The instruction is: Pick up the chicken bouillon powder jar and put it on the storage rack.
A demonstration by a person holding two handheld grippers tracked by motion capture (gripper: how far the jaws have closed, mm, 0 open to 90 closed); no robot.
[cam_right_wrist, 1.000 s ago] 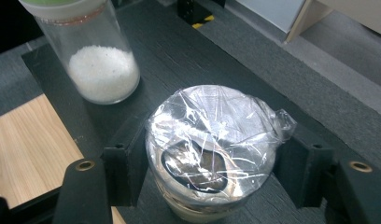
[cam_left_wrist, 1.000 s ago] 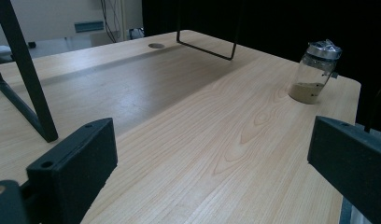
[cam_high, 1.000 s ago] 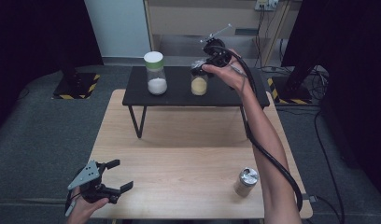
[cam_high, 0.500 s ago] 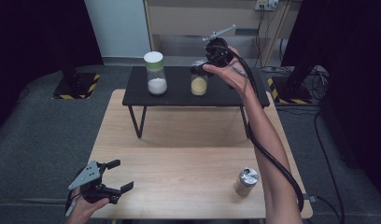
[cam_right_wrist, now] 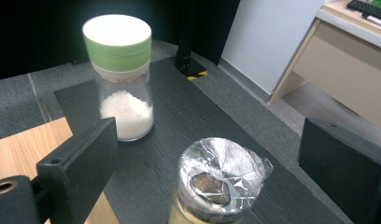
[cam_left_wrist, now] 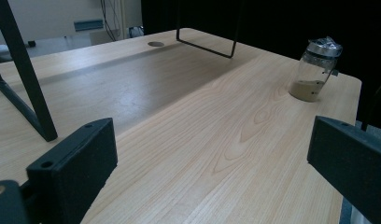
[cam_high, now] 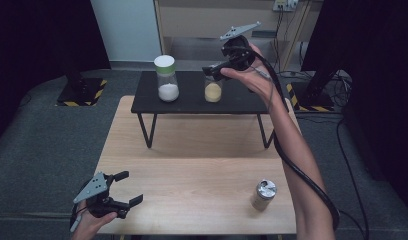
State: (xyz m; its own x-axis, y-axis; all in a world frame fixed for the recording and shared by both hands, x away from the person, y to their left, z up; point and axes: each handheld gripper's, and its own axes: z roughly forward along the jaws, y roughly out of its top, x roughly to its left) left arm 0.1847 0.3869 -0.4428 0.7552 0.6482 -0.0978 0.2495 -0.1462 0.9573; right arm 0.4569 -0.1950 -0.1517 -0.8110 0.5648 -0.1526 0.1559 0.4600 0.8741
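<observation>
Overhead, upper centre: right tongs (cam_high: 215,71) spread wide above the foil-topped jar (cam_right_wrist: 216,182), nothing gripped yet. Left tongs (cam_high: 126,188), lower left, gaped empty over the surface (cam_high: 202,170).

Light wood counter (cam_high: 192,165) w/ a black shelf (cam_high: 192,102) standing at the back. On the shelf: green-lidded jar (cam_high: 167,77) w/ white stuff, foil-topped jar (cam_high: 212,91) just beside it. Another foil-topped jar (cam_high: 263,194) near the counter's front right.
</observation>
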